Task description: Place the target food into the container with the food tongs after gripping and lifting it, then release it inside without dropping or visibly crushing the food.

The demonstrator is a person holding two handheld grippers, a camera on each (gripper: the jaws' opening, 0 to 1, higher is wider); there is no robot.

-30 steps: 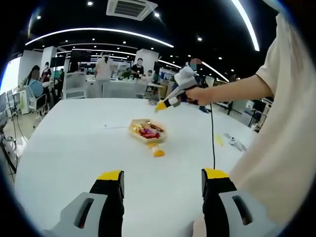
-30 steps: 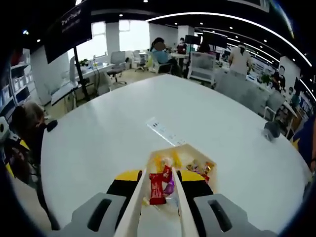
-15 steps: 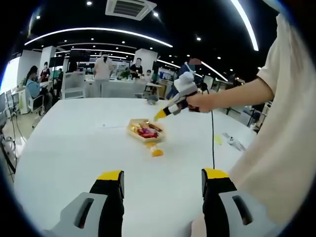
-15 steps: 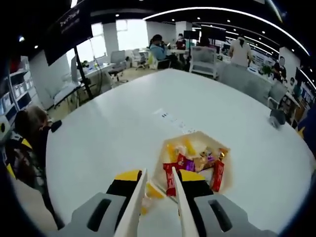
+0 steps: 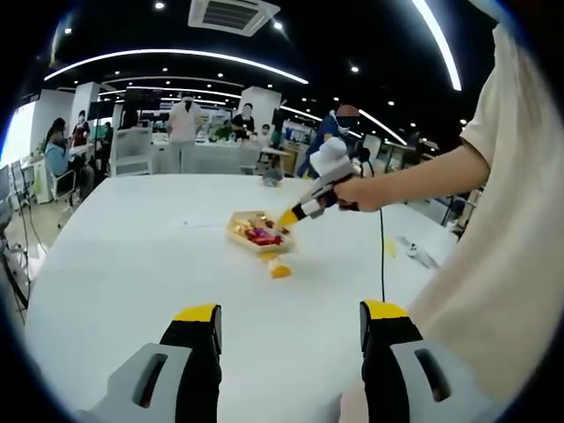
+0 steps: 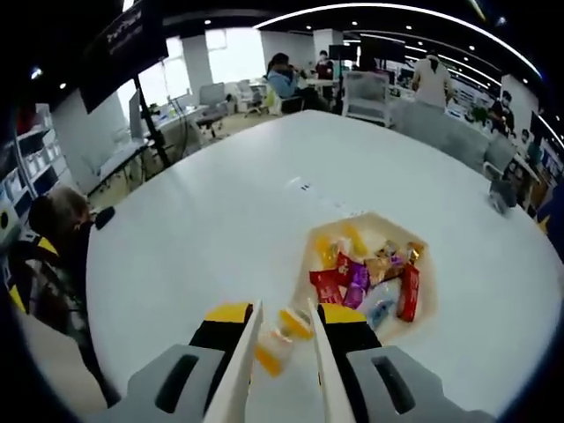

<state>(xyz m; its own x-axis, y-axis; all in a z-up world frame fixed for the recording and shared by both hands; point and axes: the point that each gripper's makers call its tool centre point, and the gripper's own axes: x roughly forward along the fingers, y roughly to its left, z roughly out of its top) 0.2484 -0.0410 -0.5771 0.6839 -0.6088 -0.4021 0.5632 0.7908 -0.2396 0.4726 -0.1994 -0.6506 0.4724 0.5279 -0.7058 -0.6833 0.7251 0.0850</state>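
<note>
Between the right gripper (image 6: 278, 339)'s jaws, the white food tongs (image 6: 242, 374) are running forward with their arms slightly spread, framing but not visibly pinching a small yellow-and-orange wrapped food piece (image 6: 280, 338) lying on the white table (image 6: 194, 238) just beside the container (image 6: 374, 278). That shallow cream container is sitting toward the table's middle, holding red, purple and yellow wrapped snacks (image 6: 366, 280). Back at the near edge, the left gripper (image 5: 286, 319) is hovering with jaws wide apart, looking at the container (image 5: 258, 234), the loose piece (image 5: 279, 270) and the right gripper (image 5: 304, 208) in a person's hand (image 5: 352, 189).
</note>
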